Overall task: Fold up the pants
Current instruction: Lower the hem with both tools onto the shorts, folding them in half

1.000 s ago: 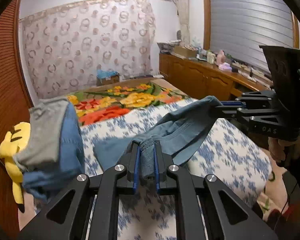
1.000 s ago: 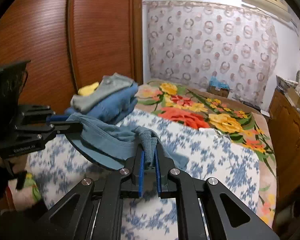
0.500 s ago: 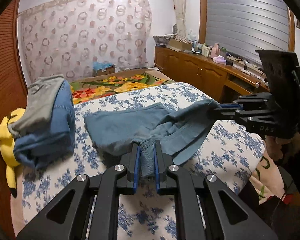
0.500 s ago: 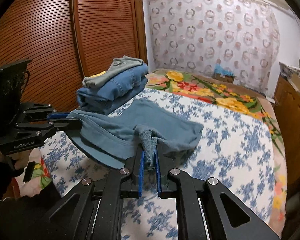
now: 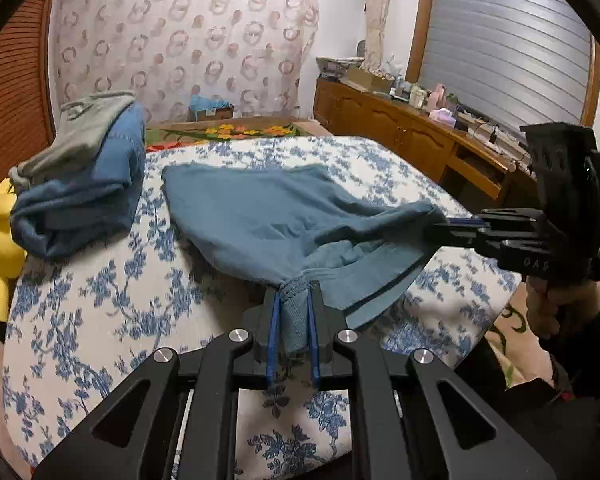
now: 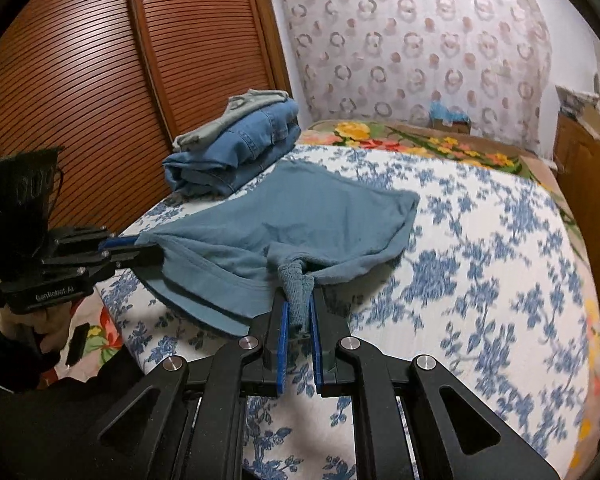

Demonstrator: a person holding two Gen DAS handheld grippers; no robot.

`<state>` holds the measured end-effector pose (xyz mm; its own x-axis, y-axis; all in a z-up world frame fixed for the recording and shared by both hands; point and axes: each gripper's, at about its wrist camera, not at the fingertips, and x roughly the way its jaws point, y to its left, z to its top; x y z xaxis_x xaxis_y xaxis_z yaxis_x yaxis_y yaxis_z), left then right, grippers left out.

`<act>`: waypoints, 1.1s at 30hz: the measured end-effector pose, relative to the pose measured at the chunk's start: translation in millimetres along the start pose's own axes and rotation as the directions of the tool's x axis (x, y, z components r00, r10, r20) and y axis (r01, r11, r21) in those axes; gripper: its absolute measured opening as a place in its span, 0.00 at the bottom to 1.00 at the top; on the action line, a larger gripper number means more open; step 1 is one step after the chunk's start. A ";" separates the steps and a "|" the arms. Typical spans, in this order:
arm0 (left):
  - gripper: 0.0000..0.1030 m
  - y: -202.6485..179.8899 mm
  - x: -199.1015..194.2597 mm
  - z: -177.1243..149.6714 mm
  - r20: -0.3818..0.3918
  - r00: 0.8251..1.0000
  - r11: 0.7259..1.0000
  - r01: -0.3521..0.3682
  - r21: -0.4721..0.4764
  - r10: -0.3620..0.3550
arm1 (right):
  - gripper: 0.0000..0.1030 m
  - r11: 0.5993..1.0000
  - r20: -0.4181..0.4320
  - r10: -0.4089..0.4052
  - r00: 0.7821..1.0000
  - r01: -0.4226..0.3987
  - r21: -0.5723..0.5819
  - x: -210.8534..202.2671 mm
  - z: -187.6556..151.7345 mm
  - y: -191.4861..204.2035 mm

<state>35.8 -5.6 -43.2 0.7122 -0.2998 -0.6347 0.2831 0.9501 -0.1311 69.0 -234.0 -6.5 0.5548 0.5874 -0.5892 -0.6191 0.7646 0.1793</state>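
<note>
A stack of folded jeans [image 5: 80,184] sits beside the teal pants [image 5: 268,216] on the floral bed [image 5: 100,300]; left tongs [image 5: 294,320] and right tongs [image 6: 299,320] both pinch the pants' near edge.

Left gripper [image 5: 293,300] clamped on bunched waistband of teal pants [image 5: 260,216]; right gripper [image 5: 460,224] pinching their far corner (cloth taut between). Left of the pants, stacked folded jeans [image 5: 80,196] on the floral bedsheet [image 5: 100,320].

Pants [image 5: 268,216] lower, far end now spread flat on bed [image 5: 100,304]
</note>
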 end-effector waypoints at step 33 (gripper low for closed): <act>0.13 -13.0 -50.8 -6.1 0.058 0.997 0.999 0.052 0.010 -0.052 | 0.09 1.000 0.054 0.016 0.998 -0.016 0.000 -48.3 -35.4 30.0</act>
<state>-8.0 -2.2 -13.9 0.7325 -0.3534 -0.5819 0.3261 0.9324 -0.1557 3.9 -248.8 -0.6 0.5742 0.6127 -0.5430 -0.6276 0.7553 0.1886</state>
